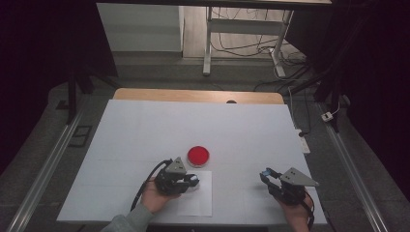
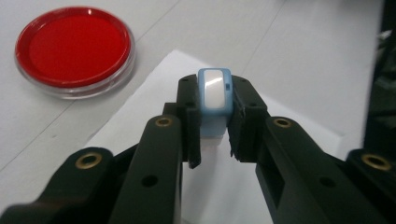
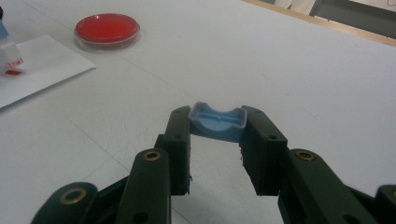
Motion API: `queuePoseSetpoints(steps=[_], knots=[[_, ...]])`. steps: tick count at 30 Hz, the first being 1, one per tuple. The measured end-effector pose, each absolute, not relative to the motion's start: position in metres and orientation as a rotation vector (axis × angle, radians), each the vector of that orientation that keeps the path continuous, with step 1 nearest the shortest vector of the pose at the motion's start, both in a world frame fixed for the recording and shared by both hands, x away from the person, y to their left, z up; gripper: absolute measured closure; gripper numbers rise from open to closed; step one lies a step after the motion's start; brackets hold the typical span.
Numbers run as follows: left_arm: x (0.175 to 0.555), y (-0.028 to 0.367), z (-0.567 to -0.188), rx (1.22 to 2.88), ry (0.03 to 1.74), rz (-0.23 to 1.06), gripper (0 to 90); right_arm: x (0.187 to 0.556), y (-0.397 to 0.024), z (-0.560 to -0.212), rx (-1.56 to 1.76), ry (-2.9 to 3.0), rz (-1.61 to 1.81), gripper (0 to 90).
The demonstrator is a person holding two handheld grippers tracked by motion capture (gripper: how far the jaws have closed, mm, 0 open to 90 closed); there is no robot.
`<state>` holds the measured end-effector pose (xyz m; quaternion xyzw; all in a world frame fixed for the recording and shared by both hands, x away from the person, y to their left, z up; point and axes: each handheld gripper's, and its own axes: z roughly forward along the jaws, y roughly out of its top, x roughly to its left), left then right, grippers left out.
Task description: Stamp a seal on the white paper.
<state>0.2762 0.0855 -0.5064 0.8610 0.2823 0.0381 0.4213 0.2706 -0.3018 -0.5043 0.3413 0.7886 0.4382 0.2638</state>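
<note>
My left gripper (image 1: pixel 192 181) is shut on a small stamp (image 2: pixel 214 98) with a light-blue body and a white face, held low over a white sheet of paper (image 1: pixel 199 203). In the left gripper view the jaws press on both sides of the stamp. Just beyond it lies a round red ink pad (image 1: pixel 198 155) in a clear dish (image 2: pixel 74 44). At the right, my right gripper (image 1: pixel 267 175) is shut on a blue cap (image 3: pixel 217 122) with its hollow side up, above the bare white table. The stamp's lower end (image 3: pixel 9 58) touches or hovers just over the paper (image 3: pixel 46 65).
A white cover (image 1: pixel 145 140) lies over the table, with a wooden edge (image 1: pixel 193 94) at the far side. Beyond it are a desk frame (image 1: pixel 208 43) and cables on the floor. A rail (image 1: pixel 43 169) runs along the left.
</note>
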Motion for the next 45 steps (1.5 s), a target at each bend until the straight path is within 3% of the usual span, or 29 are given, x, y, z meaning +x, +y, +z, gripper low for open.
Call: queuePoseSetpoints(steps=[45], knots=[[0.278,0.13,-0.47,1.93,0.782,0.114,75.8,0.271,-0.3,-0.506,0.916,2.136,1.17,64.3]])
